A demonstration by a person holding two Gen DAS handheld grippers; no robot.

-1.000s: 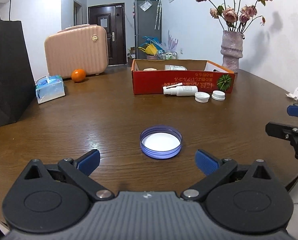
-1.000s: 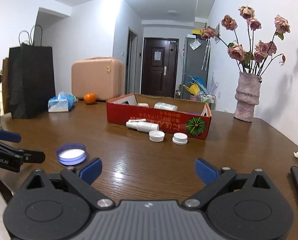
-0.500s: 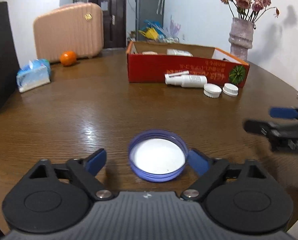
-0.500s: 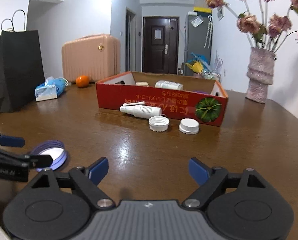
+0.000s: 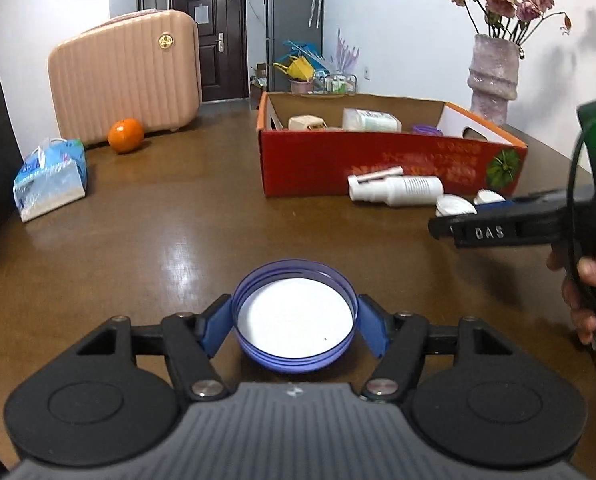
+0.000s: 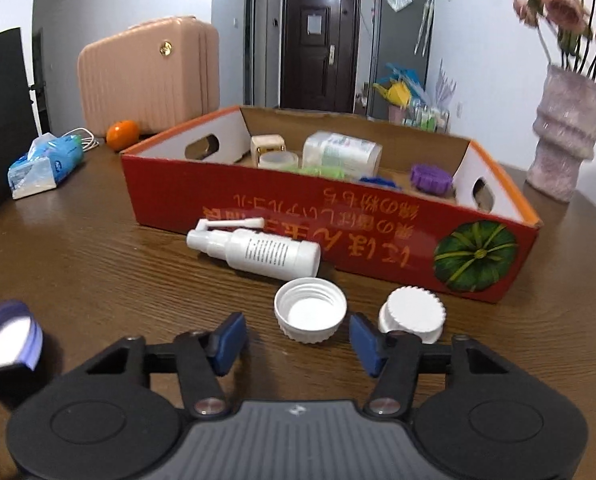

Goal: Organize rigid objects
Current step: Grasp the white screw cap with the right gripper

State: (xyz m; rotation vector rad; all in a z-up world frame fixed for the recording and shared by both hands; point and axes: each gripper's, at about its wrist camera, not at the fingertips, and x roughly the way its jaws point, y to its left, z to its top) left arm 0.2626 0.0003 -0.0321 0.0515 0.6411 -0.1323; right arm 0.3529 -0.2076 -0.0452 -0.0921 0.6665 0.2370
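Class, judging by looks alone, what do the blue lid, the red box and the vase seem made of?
Blue lid: likely plastic, translucent glossy rim.
Red box: cardboard, brown unprinted inside, cut handle holes.
Vase: perhaps ceramic or stone, mottled matte ridged surface; unclear.

Setting: home, lived-in apartment room. Evidence: dark wooden surface [image 5: 157, 216]; pink hard-shell suitcase [image 5: 125, 80] at 11 o'clock; dark entry door [image 6: 318, 44] at 12 o'clock, grey refrigerator [image 5: 293, 20] just beside it; vase of dried roses [image 5: 494, 76] at 2 o'clock; tissue pack [image 5: 49, 180] and orange [image 5: 125, 141] at 10 o'clock.
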